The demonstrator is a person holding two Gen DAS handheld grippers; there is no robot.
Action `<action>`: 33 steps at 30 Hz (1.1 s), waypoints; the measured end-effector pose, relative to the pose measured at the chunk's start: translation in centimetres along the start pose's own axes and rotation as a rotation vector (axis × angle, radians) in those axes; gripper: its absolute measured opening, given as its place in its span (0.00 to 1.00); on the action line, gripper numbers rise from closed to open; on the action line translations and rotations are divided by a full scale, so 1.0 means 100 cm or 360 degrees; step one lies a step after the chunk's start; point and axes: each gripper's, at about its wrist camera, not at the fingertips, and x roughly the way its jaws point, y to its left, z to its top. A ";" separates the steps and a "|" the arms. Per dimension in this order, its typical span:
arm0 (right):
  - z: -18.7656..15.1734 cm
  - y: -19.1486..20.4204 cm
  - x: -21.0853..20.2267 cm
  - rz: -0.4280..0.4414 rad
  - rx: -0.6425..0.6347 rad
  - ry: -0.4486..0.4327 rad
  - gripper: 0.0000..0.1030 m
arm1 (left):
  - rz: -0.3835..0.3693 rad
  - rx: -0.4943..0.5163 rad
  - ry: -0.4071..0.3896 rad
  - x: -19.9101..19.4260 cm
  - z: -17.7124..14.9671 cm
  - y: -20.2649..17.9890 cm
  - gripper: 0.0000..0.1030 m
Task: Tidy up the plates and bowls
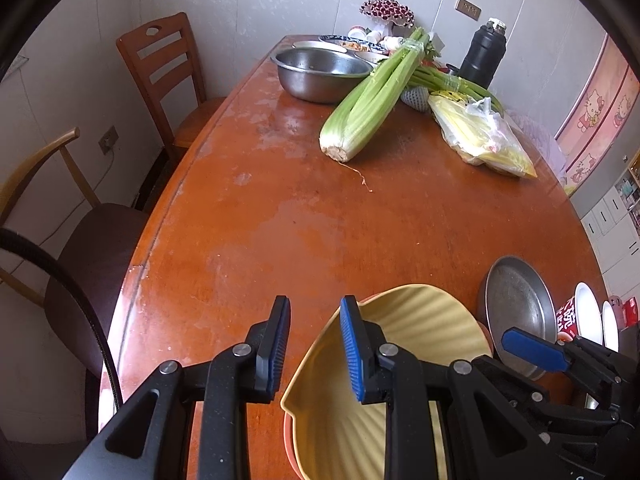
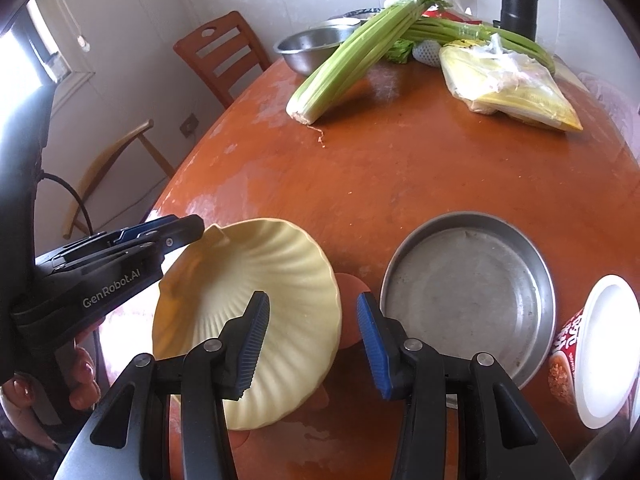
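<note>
Yellow plate (image 2: 256, 280) sits on an orange plate (image 2: 350, 280) at the bench's (image 2: 400, 176) near edge, probably to start a stack. The left claw (image 1: 315, 312), narrowed with nothing visible between its pads, is at the plate's left rim. The right claw (image 2: 312, 300), partly wide, straddles the right rim without pressing, beside the steel pan (image 2: 468, 292).

A pale yellow shell-shaped plate (image 2: 256, 304) with fluted ribs sits tilted at the near edge of the surface, apparently resting on an orange dish (image 2: 352, 312) that shows only at its rim. Just beside it on the right lies a round grey metal plate (image 2: 468, 296), shallow, empty and flat on the surface.
</note>
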 end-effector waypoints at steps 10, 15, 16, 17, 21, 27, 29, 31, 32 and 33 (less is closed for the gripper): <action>-0.003 -0.013 -0.025 -0.0040 0.0050 -0.0093 0.47 | 0.0013 0.0011 -0.0083 -0.024 0.001 -0.011 0.37; -0.006 -0.021 -0.041 -0.0089 0.0059 -0.0158 0.47 | 0.0006 0.0058 -0.0107 -0.033 0.003 -0.023 0.38; -0.008 -0.024 -0.045 -0.0095 0.0069 -0.0171 0.47 | 0.0002 0.0067 -0.0113 -0.035 0.002 -0.026 0.38; -0.008 -0.026 -0.048 -0.0101 0.0076 -0.0180 0.48 | 0.0000 0.0077 -0.0119 -0.038 0.003 -0.030 0.38; -0.013 -0.039 -0.063 -0.0117 0.0110 -0.0227 0.48 | -0.0013 0.0125 -0.0140 -0.046 0.003 -0.046 0.38; -0.022 -0.050 -0.082 -0.0115 0.0137 -0.0278 0.48 | -0.0024 0.0176 -0.0149 -0.052 -0.001 -0.067 0.38; -0.025 -0.053 -0.087 -0.0117 0.0142 -0.0291 0.48 | -0.0028 0.0198 -0.0152 -0.055 -0.003 -0.075 0.38; -0.030 -0.057 -0.093 -0.0113 0.0156 -0.0302 0.48 | -0.0032 0.0223 -0.0157 -0.058 -0.005 -0.084 0.38; -0.032 -0.059 -0.097 -0.0109 0.0160 -0.0310 0.48 | -0.0035 0.0232 -0.0157 -0.059 -0.006 -0.088 0.38; -0.034 -0.062 -0.100 -0.0108 0.0170 -0.0317 0.48 | -0.0034 0.0241 -0.0158 -0.060 -0.007 -0.092 0.38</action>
